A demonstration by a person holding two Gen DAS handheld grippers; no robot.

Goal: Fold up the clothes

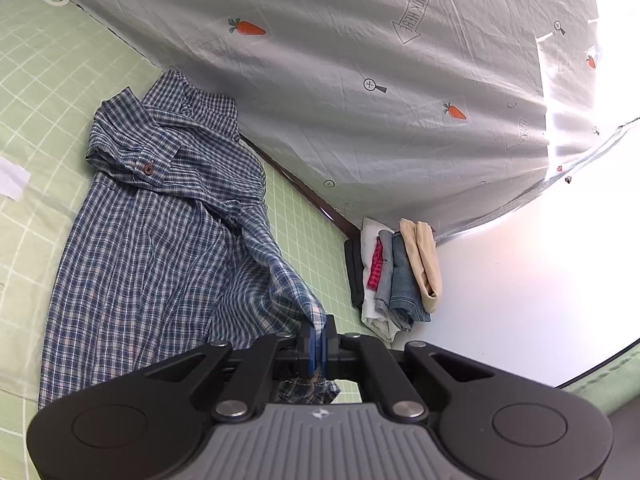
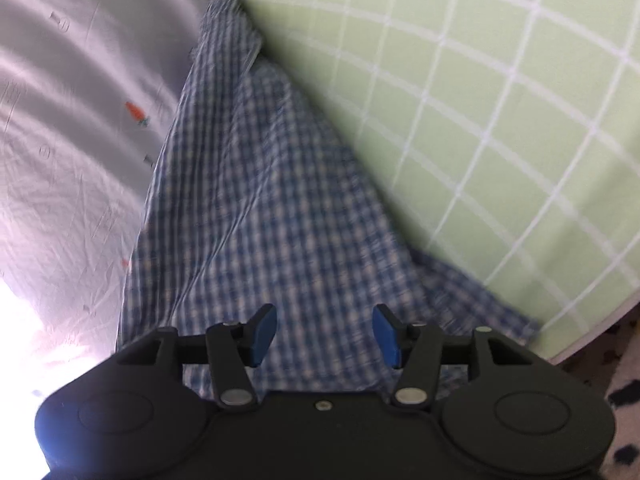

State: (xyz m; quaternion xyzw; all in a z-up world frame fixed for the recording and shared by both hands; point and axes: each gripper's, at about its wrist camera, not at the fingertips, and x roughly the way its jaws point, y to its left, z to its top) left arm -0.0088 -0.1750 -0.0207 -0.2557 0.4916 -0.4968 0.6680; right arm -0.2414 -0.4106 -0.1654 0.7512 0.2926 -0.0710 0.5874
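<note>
**Shirt edge clamped on left, right jaws apart**

The blue checked shirt [image 1: 160, 240] lies spread on the green grid sheet [image 1: 40, 80], collar toward the grey printed curtain [image 1: 360, 80]. The left gripper [image 1: 318, 344] is clamped on a raised shirt edge. The right gripper [image 2: 324, 334] hovers over the shirt fabric, jaws apart, pinching nothing. Folded clothes [image 1: 396, 272] are stacked by the curtain.

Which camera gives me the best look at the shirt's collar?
Left wrist view: the plaid shirt's collar lies sharp and unobstructed at the shirt's far end. Right wrist view shows only blurred plaid shirt fabric; no collar discernible.
</note>
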